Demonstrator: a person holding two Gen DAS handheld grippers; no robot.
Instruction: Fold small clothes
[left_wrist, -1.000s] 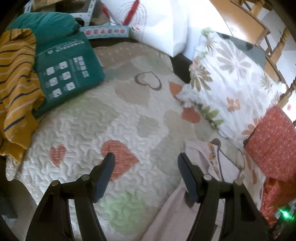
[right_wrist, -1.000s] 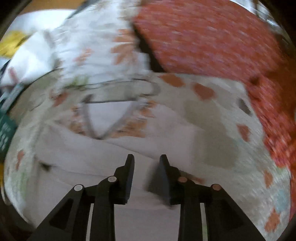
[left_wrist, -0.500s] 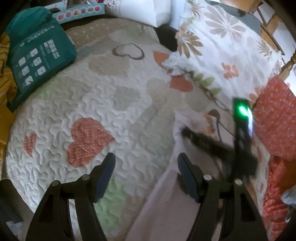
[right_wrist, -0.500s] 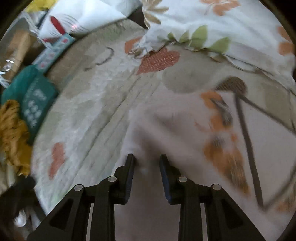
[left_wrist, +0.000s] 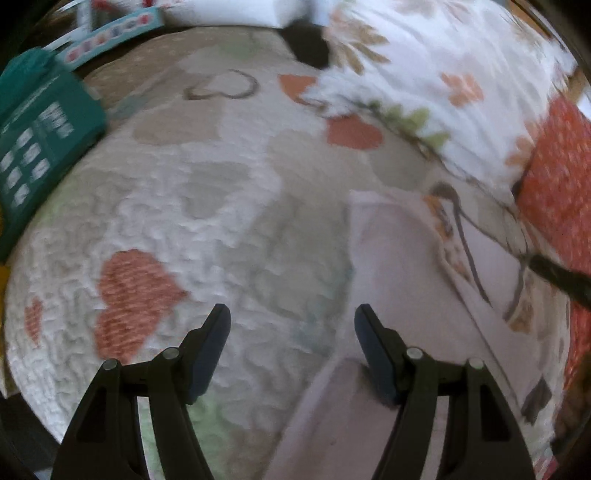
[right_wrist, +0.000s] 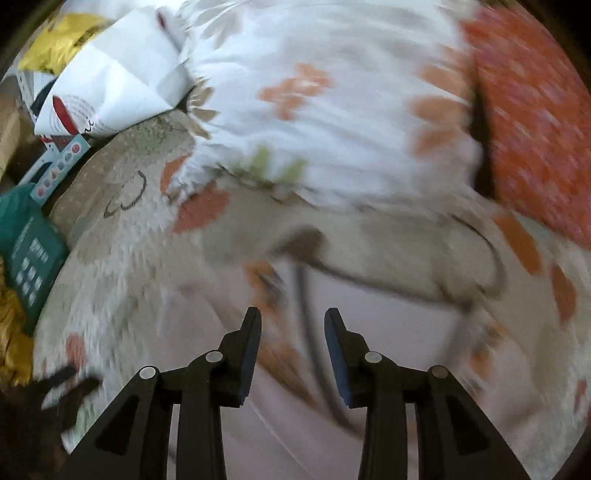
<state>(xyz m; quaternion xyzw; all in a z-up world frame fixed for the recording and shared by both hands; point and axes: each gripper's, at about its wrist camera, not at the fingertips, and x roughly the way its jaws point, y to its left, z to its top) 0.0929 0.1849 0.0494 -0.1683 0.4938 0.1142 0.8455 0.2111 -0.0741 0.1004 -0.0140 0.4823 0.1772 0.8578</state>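
Observation:
A pale pink small garment (left_wrist: 399, 258) with an orange and dark-line print lies flat on the heart-patterned quilt (left_wrist: 207, 206). My left gripper (left_wrist: 291, 321) hangs open over the garment's left edge, its right finger above the cloth and its left finger above bare quilt. Nothing is between its fingers. My right gripper (right_wrist: 291, 325) hovers over the printed part of the garment (right_wrist: 369, 314). Its jaws are opening, and the cloth lies below them, not pinched. The right wrist view is blurred by motion. The left gripper's dark tips (right_wrist: 66, 380) show at that view's lower left.
A floral pillow (left_wrist: 424, 74) and a red dotted cushion (left_wrist: 554, 177) lie along the quilt's far and right sides. A green package (left_wrist: 37, 147) sits at the left, with a white bag (right_wrist: 110, 85) and yellow cloth (right_wrist: 11, 332) beyond it.
The left gripper has sunk and shifted toward the garment's left edge, staying open. The right gripper has swung from the garment's left side to over its print, and its jaws have widened.

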